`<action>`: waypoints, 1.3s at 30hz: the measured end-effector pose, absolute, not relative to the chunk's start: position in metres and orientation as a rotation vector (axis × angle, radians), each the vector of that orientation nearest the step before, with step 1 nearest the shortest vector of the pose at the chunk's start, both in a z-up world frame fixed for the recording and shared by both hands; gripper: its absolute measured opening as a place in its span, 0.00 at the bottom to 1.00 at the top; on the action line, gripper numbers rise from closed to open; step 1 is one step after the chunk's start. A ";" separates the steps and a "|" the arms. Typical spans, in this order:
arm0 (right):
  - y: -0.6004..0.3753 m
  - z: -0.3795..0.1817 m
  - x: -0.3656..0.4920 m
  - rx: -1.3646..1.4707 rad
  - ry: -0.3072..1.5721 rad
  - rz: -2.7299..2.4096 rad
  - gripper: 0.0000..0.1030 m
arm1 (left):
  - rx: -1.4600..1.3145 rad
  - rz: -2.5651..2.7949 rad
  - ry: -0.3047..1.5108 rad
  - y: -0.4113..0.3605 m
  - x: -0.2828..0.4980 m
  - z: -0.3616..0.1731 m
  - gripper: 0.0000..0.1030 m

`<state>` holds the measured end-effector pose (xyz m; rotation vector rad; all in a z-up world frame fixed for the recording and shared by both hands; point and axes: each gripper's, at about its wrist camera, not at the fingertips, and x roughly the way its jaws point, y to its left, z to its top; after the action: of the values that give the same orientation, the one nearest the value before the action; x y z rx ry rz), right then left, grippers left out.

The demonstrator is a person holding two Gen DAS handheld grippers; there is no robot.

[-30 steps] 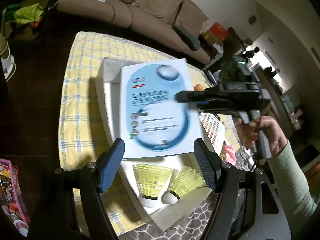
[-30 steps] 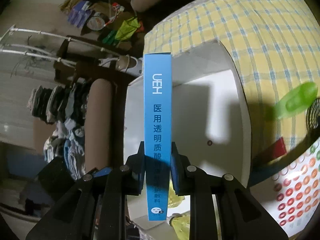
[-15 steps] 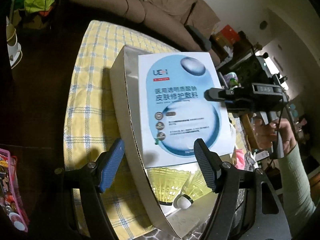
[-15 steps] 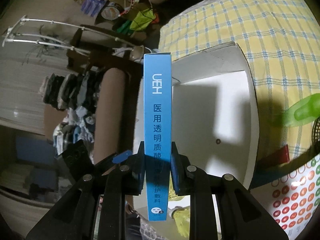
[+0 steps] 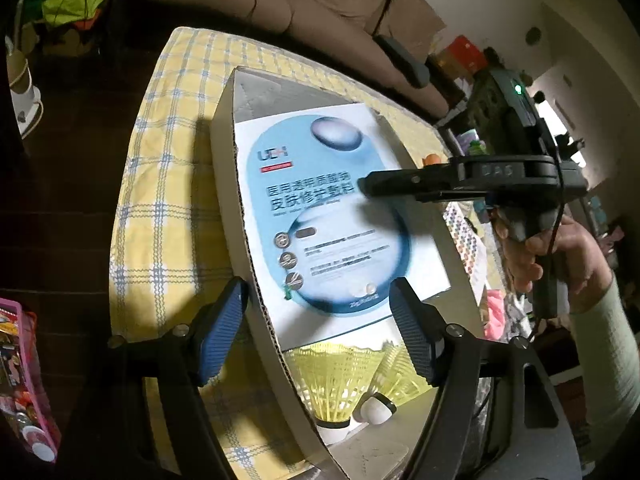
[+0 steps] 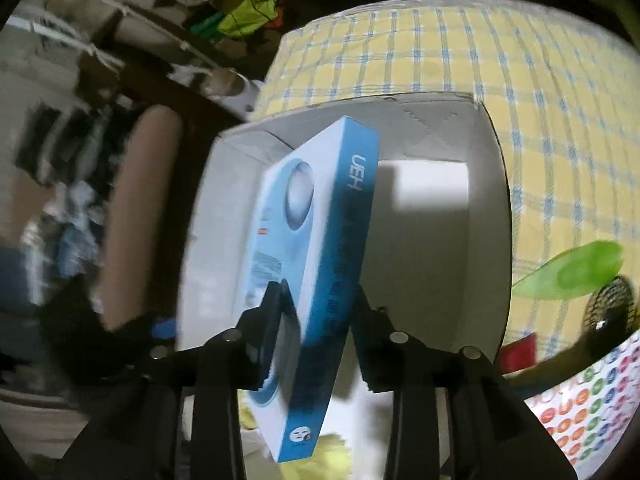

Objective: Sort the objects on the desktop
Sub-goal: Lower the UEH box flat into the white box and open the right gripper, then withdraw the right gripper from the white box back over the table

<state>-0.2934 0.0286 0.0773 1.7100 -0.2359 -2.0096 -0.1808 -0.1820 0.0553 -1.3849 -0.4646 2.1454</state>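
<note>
A flat blue-and-white face-mask box [image 5: 328,216] leans inside the white cardboard carton [image 5: 228,184] on the checked tablecloth. In the right wrist view the mask box [image 6: 320,264] tilts left between the fingers of my right gripper [image 6: 318,304]. Its jaws are opening and the pads no longer clamp the box. From the left wrist view the right gripper [image 5: 370,186] hangs over the box's face, held by a hand [image 5: 560,252]. My left gripper [image 5: 316,336] is open and holds nothing, straddling the carton's near wall. Two yellow shuttlecocks [image 5: 336,380] lie in the carton's near end.
A yellow checked cloth [image 5: 168,208] covers the table. A sheet of coloured dot stickers [image 6: 580,408], a green plastic piece [image 6: 572,272], a black mesh object [image 6: 612,308] and a red item [image 6: 516,356] lie right of the carton. A brown sofa [image 5: 320,4] stands behind.
The mask box came down into the carton and tipped over from upright. The right jaws widened off it. My left gripper sank closer to the carton.
</note>
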 end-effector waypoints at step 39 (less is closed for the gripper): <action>0.092 0.140 -0.142 1.645 -0.026 -2.231 1.00 | -1.387 2.290 -0.261 -0.119 -0.101 0.135 1.00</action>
<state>-0.1419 0.0922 0.1399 1.6446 -0.0262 -2.2314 -0.1011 -0.1194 0.1348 -1.3873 -0.2607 2.2895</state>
